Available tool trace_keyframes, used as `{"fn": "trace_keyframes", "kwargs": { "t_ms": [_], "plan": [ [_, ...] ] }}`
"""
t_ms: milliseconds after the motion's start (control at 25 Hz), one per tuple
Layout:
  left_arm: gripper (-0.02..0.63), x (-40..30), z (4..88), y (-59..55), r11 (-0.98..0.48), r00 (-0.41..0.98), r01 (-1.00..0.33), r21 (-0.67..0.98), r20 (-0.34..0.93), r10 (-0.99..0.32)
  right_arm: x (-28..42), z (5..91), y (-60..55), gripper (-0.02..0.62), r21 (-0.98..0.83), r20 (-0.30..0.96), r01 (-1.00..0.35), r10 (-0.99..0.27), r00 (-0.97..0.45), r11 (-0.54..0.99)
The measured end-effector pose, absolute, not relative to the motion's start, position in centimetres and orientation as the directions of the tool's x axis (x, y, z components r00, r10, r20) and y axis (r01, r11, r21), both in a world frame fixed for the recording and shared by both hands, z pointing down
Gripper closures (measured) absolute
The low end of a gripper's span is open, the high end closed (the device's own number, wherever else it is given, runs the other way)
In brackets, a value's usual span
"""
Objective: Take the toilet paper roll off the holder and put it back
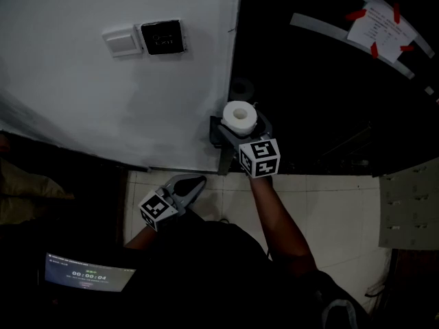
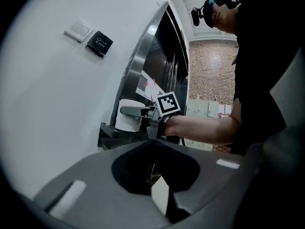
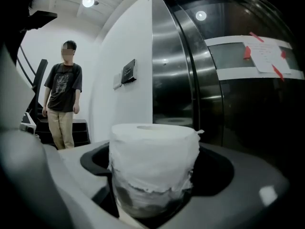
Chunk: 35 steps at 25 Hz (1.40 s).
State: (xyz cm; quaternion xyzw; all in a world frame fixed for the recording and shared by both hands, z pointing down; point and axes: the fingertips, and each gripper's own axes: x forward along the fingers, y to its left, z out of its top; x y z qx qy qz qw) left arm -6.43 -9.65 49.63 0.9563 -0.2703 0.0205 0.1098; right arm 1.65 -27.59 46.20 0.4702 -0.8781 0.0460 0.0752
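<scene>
Reaching in at mid-frame, the right gripper (image 1: 243, 134) is straddling the toilet paper roll (image 1: 239, 117), which is standing upright on the holder (image 1: 216, 133). Its fingers are spread and apparently not pressing. The left gripper (image 1: 195, 182), fingers together, is hanging lower left, well apart.

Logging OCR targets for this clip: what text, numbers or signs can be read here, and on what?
"00:00:04": timer on the screen at the bottom left of the head view; the smaller lines around it are too small to read.
Paper notice taped to the dark door: print too small to read.
Black wall panel: pale marks, too blurred to read.
Nothing else is legible.
</scene>
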Motion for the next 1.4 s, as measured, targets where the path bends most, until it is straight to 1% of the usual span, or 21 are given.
{"fn": "trace_keyframes", "kwargs": {
  "t_ms": [40, 120, 360, 720, 1000, 1400],
  "plan": [
    [0.603, -6.5, 49.7, -9.7, -0.829, 0.852, -0.523, 0.199, 0.099, -0.514, 1.6, 46.2, -27.6, 0.13, -0.008, 0.175, -0.832, -0.819, -0.547, 0.554],
    [0.603, -6.6, 49.7, -9.8, -0.828, 0.851, -0.525, 0.197, 0.099, -0.516, 1.5, 46.2, -27.6, 0.135, -0.007, 0.175, -0.832, -0.818, -0.548, 0.555],
    [0.603, -6.5, 50.0, -9.7, -0.831, 0.853, -0.521, 0.192, 0.098, -0.512, 1.6, 45.8, -27.4, 0.14, -0.022, 0.167, -0.831, -0.817, -0.552, 0.556],
    [0.603, -5.7, 49.6, -9.4, -0.828, 0.853, -0.522, 0.207, 0.104, -0.512, 2.9, 44.6, -26.8, 0.14, 0.007, 0.163, -0.834, -0.823, -0.544, 0.552],
    [0.603, -5.5, 50.1, -9.5, -0.837, 0.858, -0.513, 0.191, 0.093, -0.505, 6.4, 44.2, -27.0, 0.14, 0.005, 0.156, -0.867, -0.857, -0.491, 0.498],
    [0.603, -5.5, 50.2, -9.4, -0.839, 0.86, -0.51, 0.191, 0.099, -0.5, 14.3, 44.2, -27.8, 0.14, -0.011, 0.153, -0.931, -0.92, -0.361, 0.364]
  ]
}}
